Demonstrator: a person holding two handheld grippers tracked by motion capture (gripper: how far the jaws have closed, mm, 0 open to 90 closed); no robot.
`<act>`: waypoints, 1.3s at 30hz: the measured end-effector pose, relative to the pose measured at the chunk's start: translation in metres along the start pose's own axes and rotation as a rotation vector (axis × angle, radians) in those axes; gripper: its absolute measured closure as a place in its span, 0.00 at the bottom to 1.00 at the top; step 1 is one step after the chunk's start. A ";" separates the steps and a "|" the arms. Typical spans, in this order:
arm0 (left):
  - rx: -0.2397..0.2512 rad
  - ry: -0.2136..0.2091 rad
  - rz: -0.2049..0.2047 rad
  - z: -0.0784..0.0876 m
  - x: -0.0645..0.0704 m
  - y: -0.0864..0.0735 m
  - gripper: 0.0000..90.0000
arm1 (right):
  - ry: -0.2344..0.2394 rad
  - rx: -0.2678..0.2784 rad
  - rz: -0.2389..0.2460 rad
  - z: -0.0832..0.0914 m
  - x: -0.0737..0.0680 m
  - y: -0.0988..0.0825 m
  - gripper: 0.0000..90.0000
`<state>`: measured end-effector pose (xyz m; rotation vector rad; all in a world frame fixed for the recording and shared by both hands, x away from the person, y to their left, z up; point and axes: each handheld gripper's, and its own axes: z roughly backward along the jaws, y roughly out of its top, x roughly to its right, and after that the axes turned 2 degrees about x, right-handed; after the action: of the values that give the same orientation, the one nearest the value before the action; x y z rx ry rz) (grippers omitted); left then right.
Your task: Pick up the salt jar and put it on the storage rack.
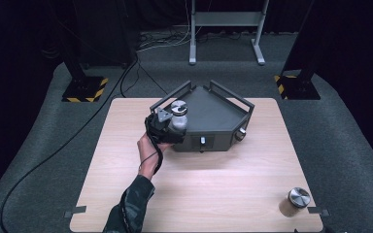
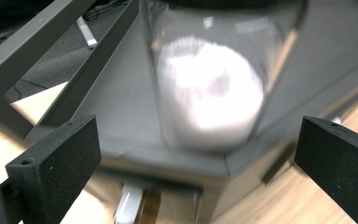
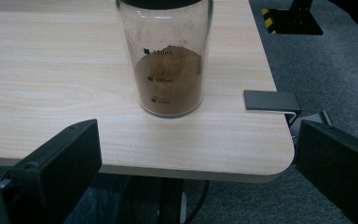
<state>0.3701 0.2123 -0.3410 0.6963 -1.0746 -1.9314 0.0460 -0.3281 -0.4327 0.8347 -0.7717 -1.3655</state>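
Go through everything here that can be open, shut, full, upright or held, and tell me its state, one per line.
Clear glass jar of white powder: upright on the grey tray, lid on, partly filled, not gripped.
Clear glass jar of brown powder: upright on the table near its corner, metal lid on, roughly half full, untouched.
Grey angular metal tray: flat on the wooden table.
Left gripper: open, jaws wide of the white jar.
Right gripper: open, empty.

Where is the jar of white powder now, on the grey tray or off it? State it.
On it: the jar of white powder stands upright on the grey tray, near its edge, with the left gripper open around it.
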 end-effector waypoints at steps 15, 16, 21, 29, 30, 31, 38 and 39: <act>-0.133 -0.002 -0.038 0.034 -0.005 -0.068 0.00 | 0.002 0.005 -0.002 -0.002 -0.002 0.001 0.00; -0.132 0.003 -0.041 0.037 -0.006 -0.075 0.00 | 0.001 0.005 -0.001 -0.002 -0.002 0.001 0.00; -0.160 0.004 0.013 0.048 -0.016 -0.106 0.00 | 0.002 0.006 -0.003 -0.003 -0.003 -0.001 0.00; -0.205 0.009 0.087 0.062 -0.023 -0.140 0.00 | 0.005 0.001 0.008 -0.006 -0.007 0.001 0.00; -0.214 0.010 0.091 0.063 -0.023 -0.141 0.00 | 0.007 0.000 0.009 -0.007 -0.008 0.002 0.00; -0.220 0.013 0.093 0.064 -0.022 -0.143 0.00 | 0.008 -0.002 0.009 -0.007 -0.008 0.002 0.00; -0.219 0.028 0.115 0.071 -0.021 -0.155 0.00 | 0.009 0.000 0.014 -0.008 -0.012 0.003 0.00; -0.219 0.030 0.117 0.071 -0.020 -0.155 0.00 | 0.009 0.001 0.015 -0.008 -0.012 0.003 0.00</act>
<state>0.2682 0.3091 -0.4395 0.5277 -0.8503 -1.8954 0.0532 -0.3152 -0.4341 0.8340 -0.7703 -1.3475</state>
